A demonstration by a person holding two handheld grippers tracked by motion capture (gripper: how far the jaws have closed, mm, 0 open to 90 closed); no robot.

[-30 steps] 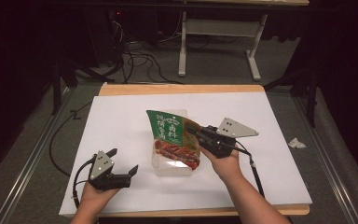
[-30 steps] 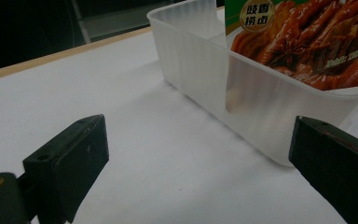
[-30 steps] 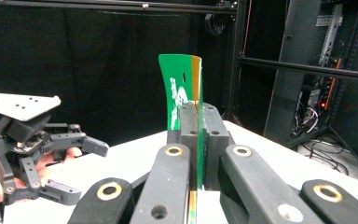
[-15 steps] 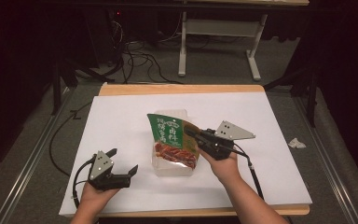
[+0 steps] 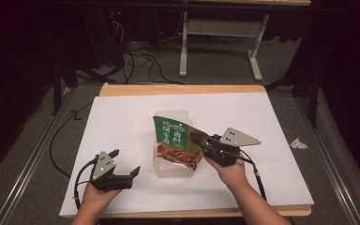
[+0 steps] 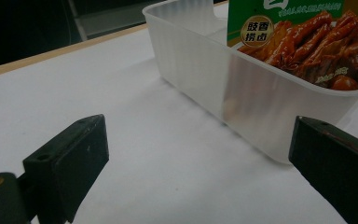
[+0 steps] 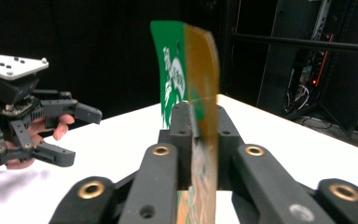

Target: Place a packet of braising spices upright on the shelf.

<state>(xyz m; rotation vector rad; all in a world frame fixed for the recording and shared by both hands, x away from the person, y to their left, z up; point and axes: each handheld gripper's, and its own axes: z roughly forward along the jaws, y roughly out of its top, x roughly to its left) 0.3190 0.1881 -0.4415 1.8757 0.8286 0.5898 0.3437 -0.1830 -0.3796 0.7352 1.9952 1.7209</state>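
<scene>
snack packet held over the clear tub, left claw waiting

the right gripper [image 5: 201,142] was clenched on the edge of the green snack packet [image 5: 176,143], which leaned tilted with its lower end inside the clear plastic tub [image 5: 171,168] near the middle of the white sheet [image 5: 122,117]; the left gripper [image 5: 122,165] rested released on the sheet just beside the tub, jaws wide and nothing between them. the step looked like seating the packet in the tub: it would go best lowered flat and let go only once it lay below the rim, the left claw steadying the light tub's near wall [image 6: 242,98] so it did not slide.
</scene>
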